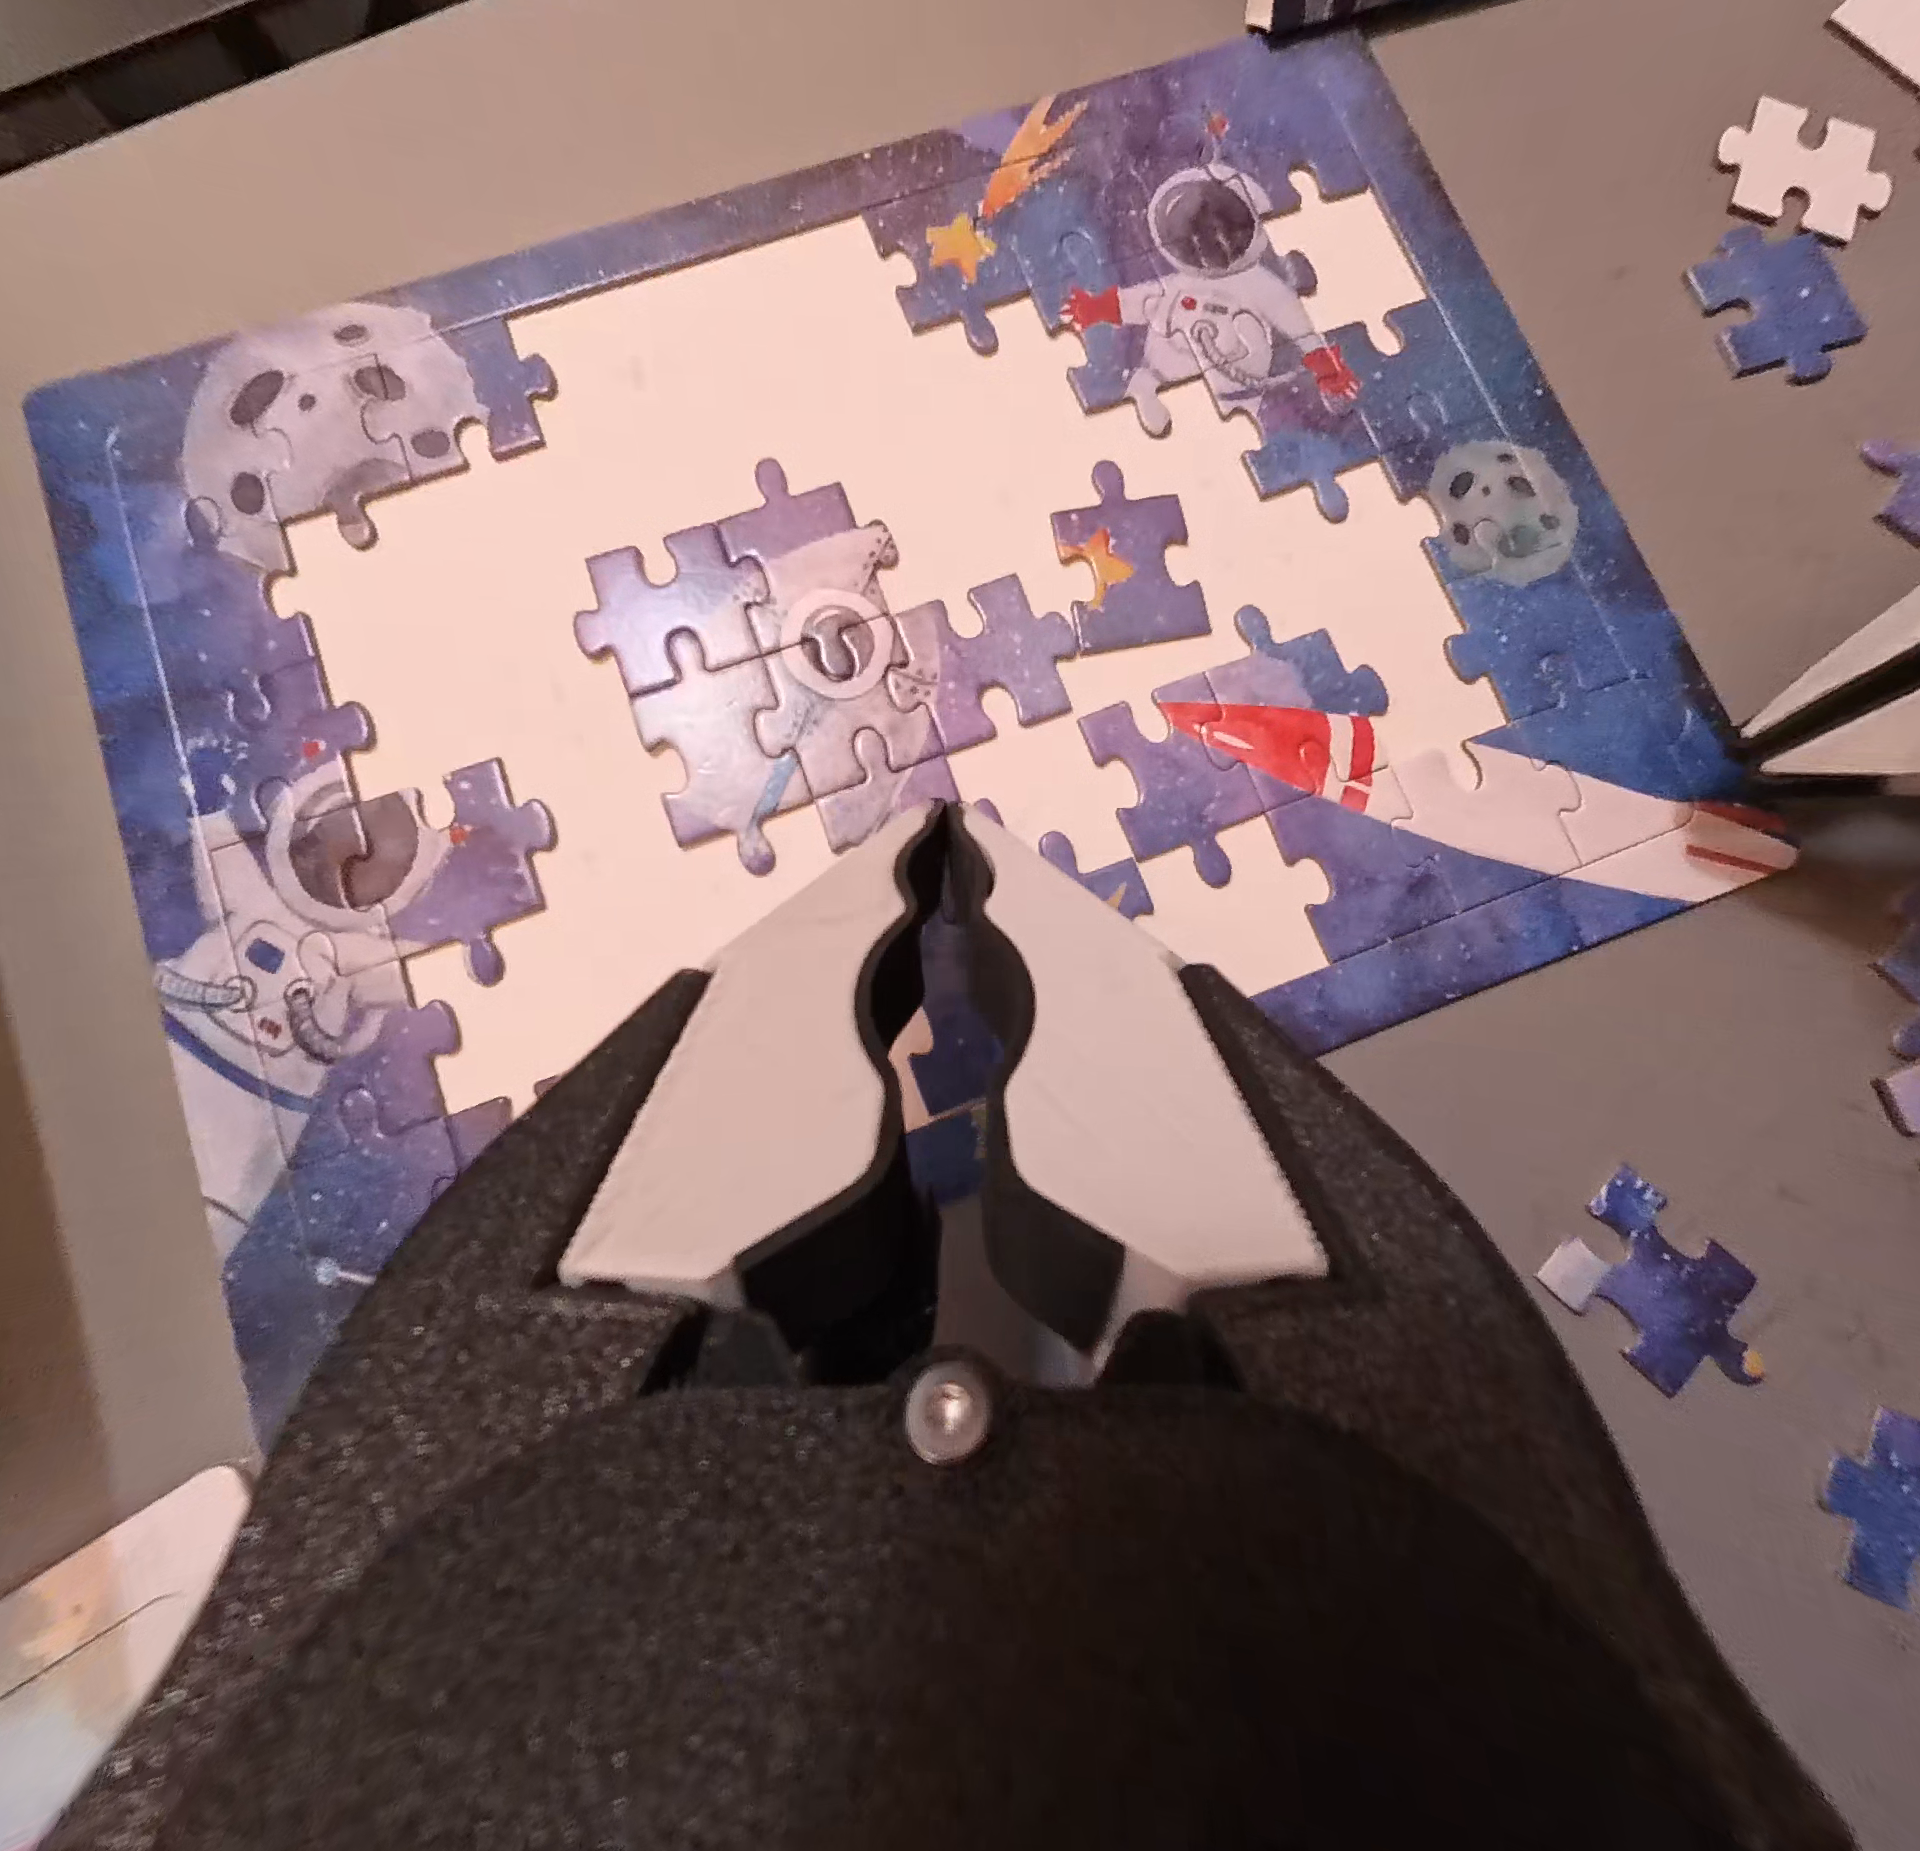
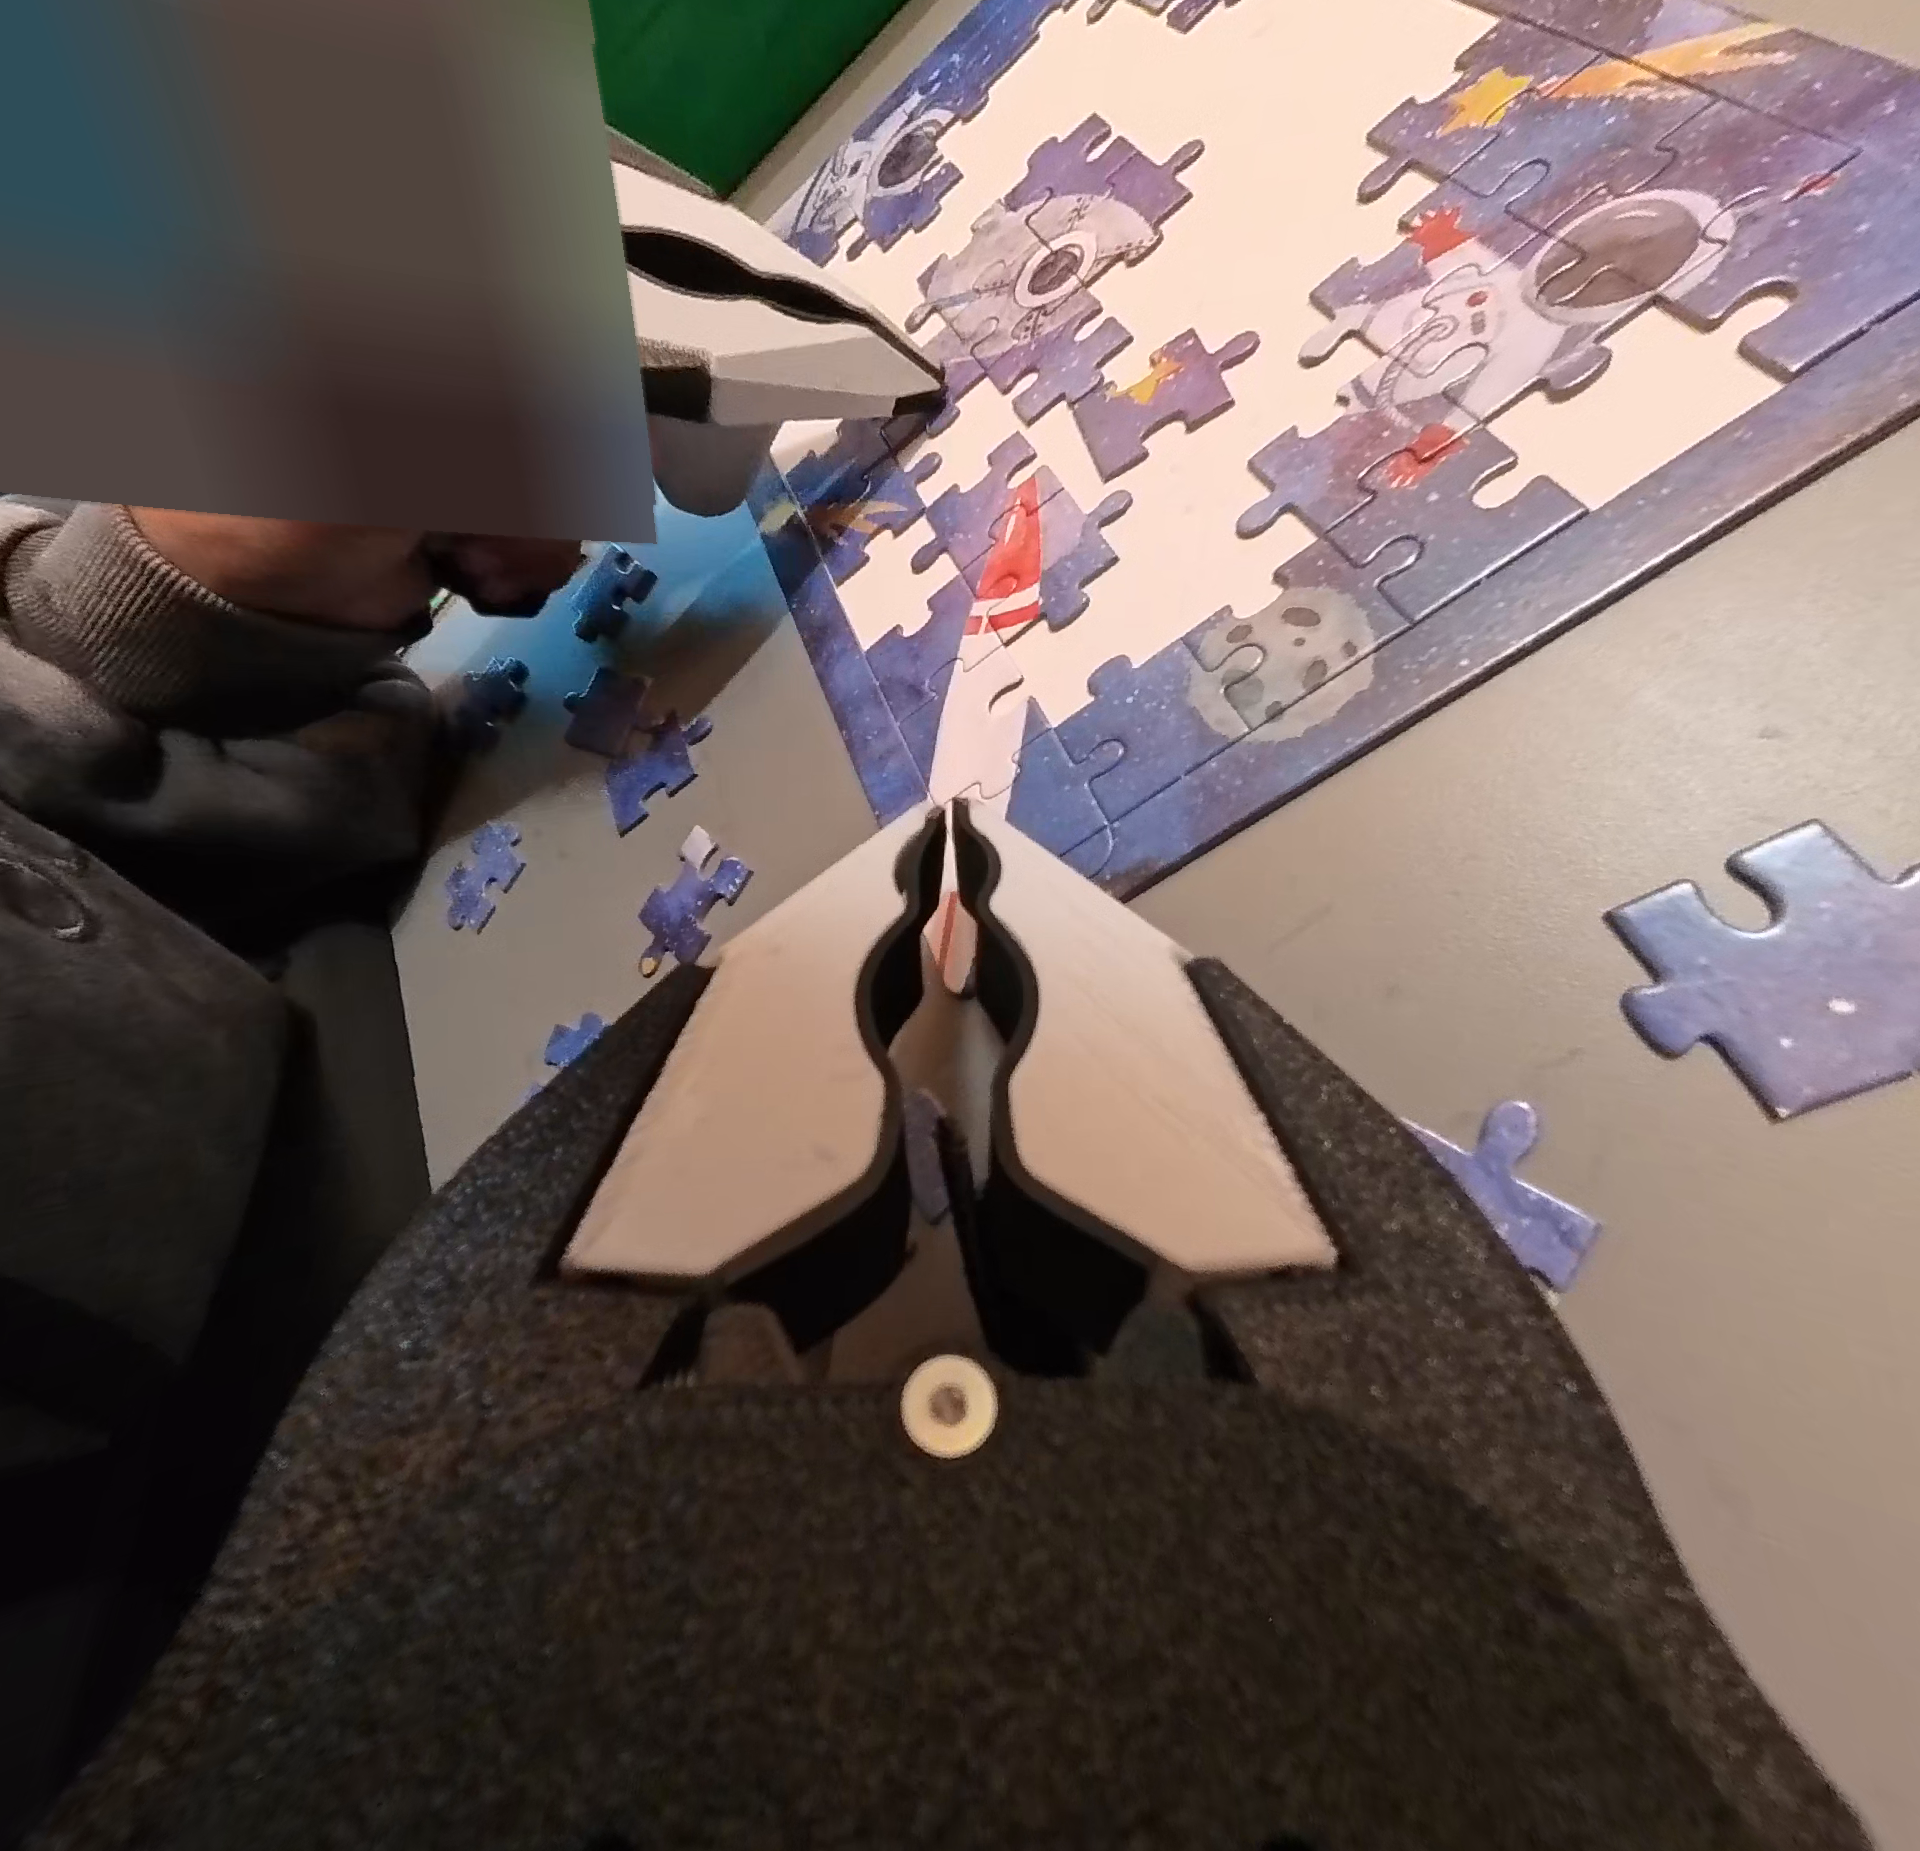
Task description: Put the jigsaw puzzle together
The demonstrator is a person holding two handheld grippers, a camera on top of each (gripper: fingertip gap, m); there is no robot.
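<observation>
Left tool [image 1: 948, 814] pressed together over puzzle [image 1: 727, 430] | right tool [image 2: 951, 814] pinching piece [image 2: 954, 944] at border

A: Left gripper [image 1: 948, 814]?
B: 2 fingers pressed together at the tips, pointed down and forward.
A: Right gripper [image 2: 951, 814]?
B: Tips nearly met, only a thin slit between; angled down, well apart from the left.

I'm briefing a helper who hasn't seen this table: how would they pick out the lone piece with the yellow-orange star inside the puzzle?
Start at the blue-bordered puzzle tray. On its bare white middle, just right of the grey satellite cluster, lies the star piece. It is the only piece there with a yellow-orange star; its neighbours are plain purple.
</observation>
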